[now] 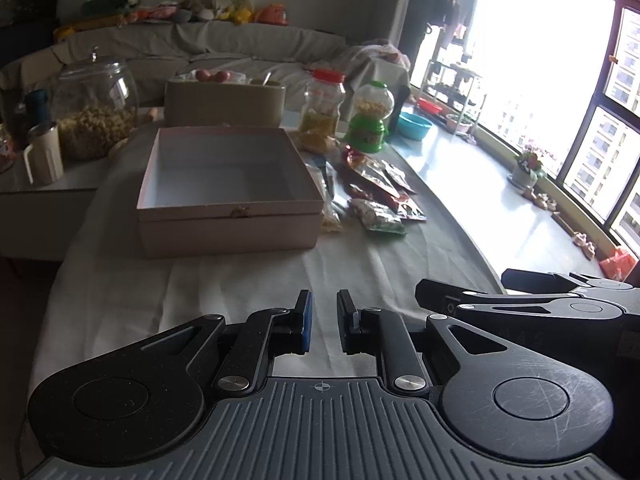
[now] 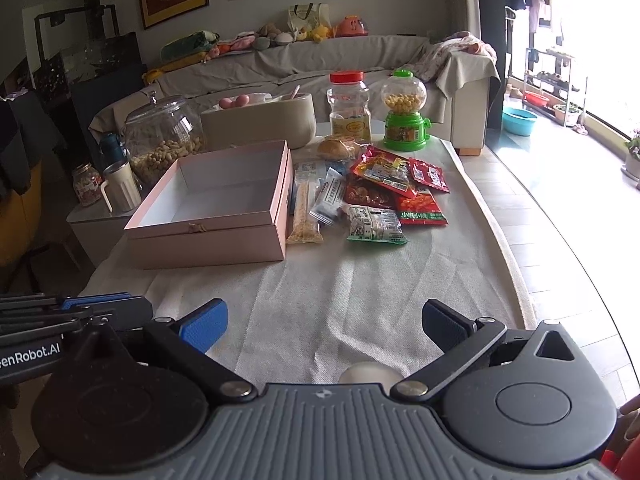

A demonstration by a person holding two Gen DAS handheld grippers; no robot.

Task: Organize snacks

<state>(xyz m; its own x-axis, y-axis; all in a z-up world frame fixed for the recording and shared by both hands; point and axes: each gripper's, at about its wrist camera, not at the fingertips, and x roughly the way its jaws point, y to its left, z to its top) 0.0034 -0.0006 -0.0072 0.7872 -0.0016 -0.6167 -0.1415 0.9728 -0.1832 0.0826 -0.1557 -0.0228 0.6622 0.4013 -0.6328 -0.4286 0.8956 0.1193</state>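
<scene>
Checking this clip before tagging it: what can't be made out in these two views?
- Pink box: floor nearest the cameras, hidden by its front wall in both views.
- Beige container: contents below the rim, hidden by its wall.
- Long snack bar: mostly hidden behind the box in the left wrist view.
- Snack packets: print too small; overlapping ones hide each other.
- Round white thing: cut off by the right gripper's body.

Black tool (image 2: 324, 324), blue pads (image 2: 206, 326)

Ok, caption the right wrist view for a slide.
Open right gripper hovers over the white tablecloth, facing an empty pink box with snack packets piled beside it.
</scene>
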